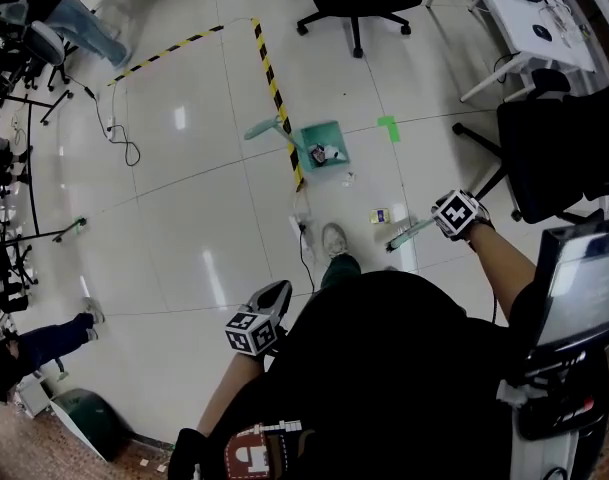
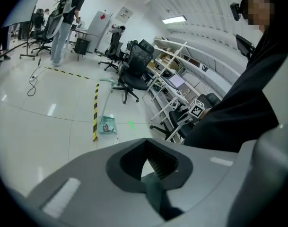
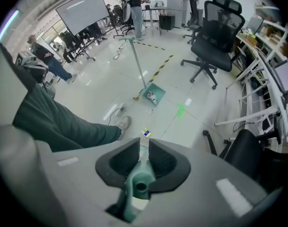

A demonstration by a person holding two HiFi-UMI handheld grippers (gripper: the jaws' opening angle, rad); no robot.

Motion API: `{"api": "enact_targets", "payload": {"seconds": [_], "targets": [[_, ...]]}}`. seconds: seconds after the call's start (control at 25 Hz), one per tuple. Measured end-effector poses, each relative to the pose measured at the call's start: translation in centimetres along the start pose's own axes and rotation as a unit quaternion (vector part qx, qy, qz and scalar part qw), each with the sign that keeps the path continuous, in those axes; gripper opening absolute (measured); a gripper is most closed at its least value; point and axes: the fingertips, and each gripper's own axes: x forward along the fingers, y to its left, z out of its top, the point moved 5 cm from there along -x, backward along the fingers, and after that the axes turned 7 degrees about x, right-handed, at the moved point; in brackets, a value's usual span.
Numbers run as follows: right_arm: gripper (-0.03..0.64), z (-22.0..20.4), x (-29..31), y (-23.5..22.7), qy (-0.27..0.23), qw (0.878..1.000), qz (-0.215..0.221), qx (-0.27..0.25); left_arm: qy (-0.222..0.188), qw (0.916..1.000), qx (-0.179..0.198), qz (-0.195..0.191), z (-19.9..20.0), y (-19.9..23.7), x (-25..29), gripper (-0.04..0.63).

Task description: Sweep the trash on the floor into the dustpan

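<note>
A green broom (image 3: 138, 186) is gripped by the right claw (image 3: 143, 144), and the jaws are pressed on the top of its handle. The broom is pointed down at the floor (image 1: 204, 198). The left claw (image 2: 144, 142) is closed, with its tips touching. A dark green shape is seen low between them, but what it is cannot be told. In the head view, the left claw is held at 7 o'clock from the person's shoe (image 1: 334, 239). The green dustpan (image 1: 336, 132) is set on the floor at 12 o'clock from the shoe, just beside a yellow and black tape line (image 1: 274, 88). Some trash (image 1: 320, 154) is seen inside it. One little piece (image 1: 380, 215) is seen on the floor at 2 o'clock from the shoe, near the broom's low end
</note>
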Motion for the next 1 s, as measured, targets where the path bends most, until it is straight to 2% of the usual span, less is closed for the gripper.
{"api": "enact_targets", "payload": {"seconds": [0.12, 0.28, 0.64, 0.8, 1.0], "targets": [[0.055, -1.0, 1.7, 0.2, 0.004, 1.000, 0.009, 0.014, 0.013, 0.9999, -0.002, 0.006, -0.8, -0.8, -0.2, 0.003], [0.054, -0.1, 4.2, 0.0, -0.001, 0.999, 0.020, 0.044, 0.032, 0.9993, -0.007, 0.016, -2.0, -1.1, -0.6, 0.003], [0.044, 8.2, 7.1, -1.8, -0.045, 0.993, -0.023, 0.103, 0.044, 0.9978, -0.029, 0.040, -2.3, 1.7, -2.4, 0.003], [0.040, 13.3, 7.1, -2.1, -0.100, 0.991, -0.046, 0.078, 0.044, 0.9971, -0.041, 0.045, -2.6, 3.6, -2.9, 0.003], [0.037, 16.3, 6.1, -1.2, -0.156, 0.985, -0.044, 0.052, 0.049, 0.9972, -0.042, 0.037, -2.9, 4.6, -2.4, 0.003]]}}
